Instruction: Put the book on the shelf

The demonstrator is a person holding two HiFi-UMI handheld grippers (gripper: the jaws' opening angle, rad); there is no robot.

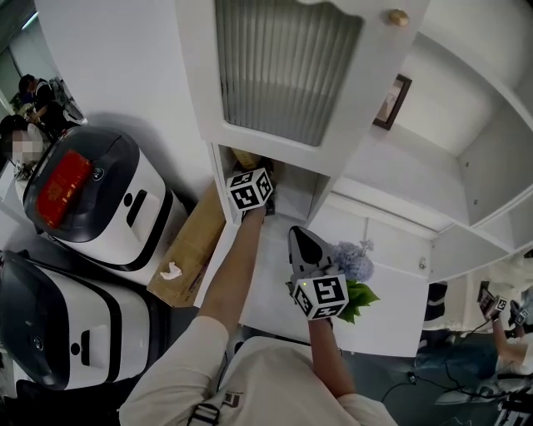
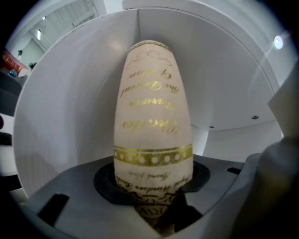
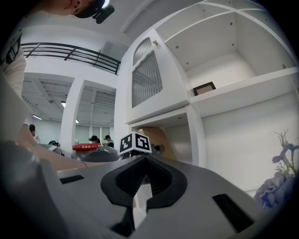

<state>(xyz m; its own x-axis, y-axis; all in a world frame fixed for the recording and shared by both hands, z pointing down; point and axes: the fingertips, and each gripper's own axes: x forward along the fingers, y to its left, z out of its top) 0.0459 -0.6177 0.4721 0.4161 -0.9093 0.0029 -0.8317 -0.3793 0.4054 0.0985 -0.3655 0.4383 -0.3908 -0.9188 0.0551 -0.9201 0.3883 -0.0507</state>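
The book has a cream spine with gold script and a gold dotted band. It stands upright inside a white shelf compartment, and my left gripper is shut on its lower end. In the head view the left gripper reaches into the low compartment under the glass door, where a tan edge of the book shows. My right gripper hangs lower right in front of the shelf, jaws together with nothing in them. From the right gripper view I see the left gripper's marker cube at the compartment mouth.
A ribbed glass door with a brass knob hangs above the compartment. A small dark picture frame stands on the upper shelf. Blue flowers sit right of my right gripper. A cardboard box and two white machines stand at the left.
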